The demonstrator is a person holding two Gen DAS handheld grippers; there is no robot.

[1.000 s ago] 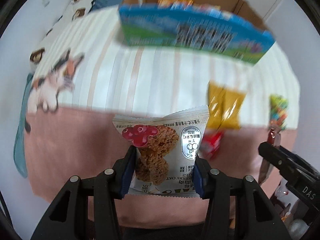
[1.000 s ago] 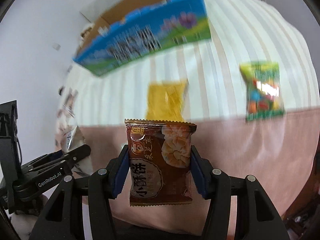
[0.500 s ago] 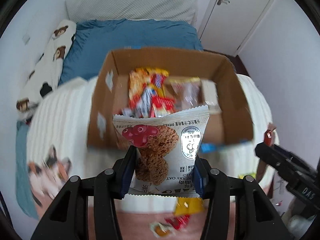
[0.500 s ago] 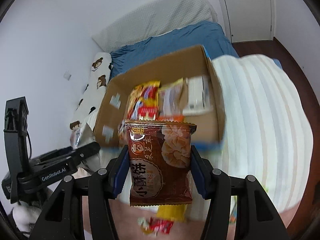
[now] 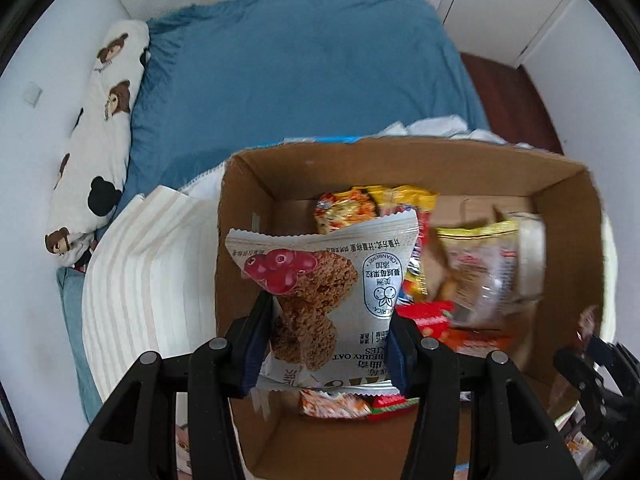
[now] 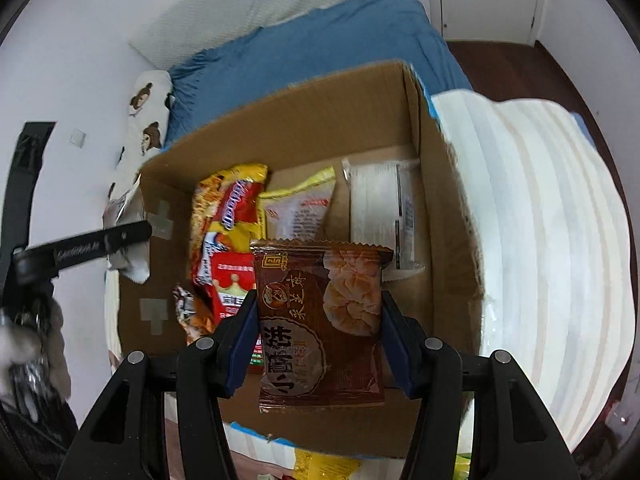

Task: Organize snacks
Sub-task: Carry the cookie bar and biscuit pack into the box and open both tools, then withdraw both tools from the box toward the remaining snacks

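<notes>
left tongs (image 5: 326, 344) gripping oat cookie packet (image 5: 324, 300), hiding box (image 5: 560, 184) snacks (image 5: 472, 268), blurred

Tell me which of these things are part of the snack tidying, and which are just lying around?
Part of the job:
- white cranberry oat cookie packet, in left gripper
- brown pastry packet, in right gripper
- open brown cardboard box

Lying about:
- blue bedsheet
- white bear-print pillow

walls: white | bed: blue sheet (image 5: 312, 76) | bear-print pillow (image 5: 100, 128) | floor: dark wood (image 6: 496, 64)
</notes>
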